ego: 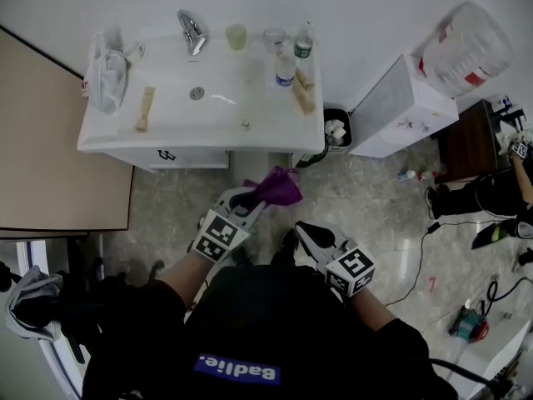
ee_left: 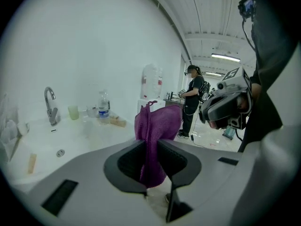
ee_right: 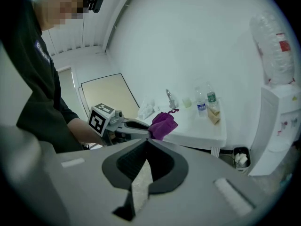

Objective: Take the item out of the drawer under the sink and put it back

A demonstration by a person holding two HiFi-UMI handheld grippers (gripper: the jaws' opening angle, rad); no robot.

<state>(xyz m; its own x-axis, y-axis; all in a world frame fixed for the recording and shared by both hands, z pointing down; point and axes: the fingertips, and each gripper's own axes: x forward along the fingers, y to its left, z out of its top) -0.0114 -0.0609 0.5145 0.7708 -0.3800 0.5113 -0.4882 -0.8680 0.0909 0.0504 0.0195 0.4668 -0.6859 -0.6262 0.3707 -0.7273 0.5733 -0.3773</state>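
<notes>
My left gripper (ego: 252, 204) is shut on a purple cloth (ego: 280, 188), which sticks out past its tips in front of the sink cabinet. In the left gripper view the cloth (ee_left: 157, 126) stands pinched between the two pads of the left gripper (ee_left: 150, 144). The drawer (ego: 179, 157) under the sink is closed, its front just beyond the cloth. My right gripper (ego: 303, 230) hangs lower and to the right, shut with nothing in it; its tips meet in the right gripper view (ee_right: 146, 142). That view also shows the left gripper (ee_right: 128, 125) and the cloth (ee_right: 163, 123).
The white sink (ego: 108, 136) carries a faucet (ego: 191, 32), a cup (ego: 236, 36), bottles (ego: 286, 67), a wooden brush (ego: 145, 108) and a plastic bag (ego: 107, 77). A small bin (ego: 336, 129) and a white cabinet (ego: 403, 107) stand to the right. Cables (ego: 420, 257) lie on the floor.
</notes>
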